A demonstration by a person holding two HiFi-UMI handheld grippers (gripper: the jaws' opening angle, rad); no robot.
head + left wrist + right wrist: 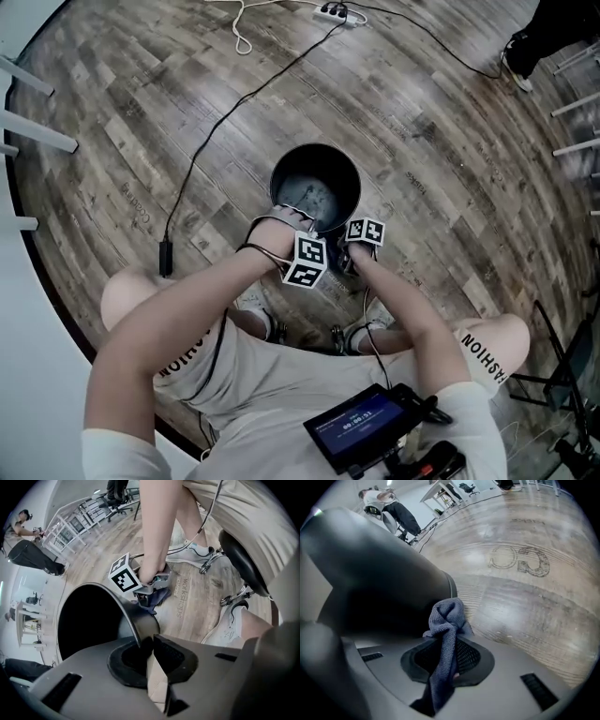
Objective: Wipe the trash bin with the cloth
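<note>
We pinch the trash bin (123, 616) rim in our left gripper (149, 651); our right gripper (445, 663) clamps the cloth (447, 616), with the bin's wall just left of it.

Left gripper (149, 643) clamped on trash bin (133, 616) rim — right gripper (151, 584) holds cloth (158, 597) beside outer wall.

i count one trash bin (315, 183) and one cloth (445, 634). i hold two grippers, my left gripper (146, 651) and my right gripper (443, 667). each of them has one marker cube, so there are two: the left cube (306, 261) and the right cube (365, 231). i see two white shoes, a first shoe (196, 552) and a second shoe (230, 626). far on the floor is one power strip (336, 11). near me is one screen device (366, 424).
</note>
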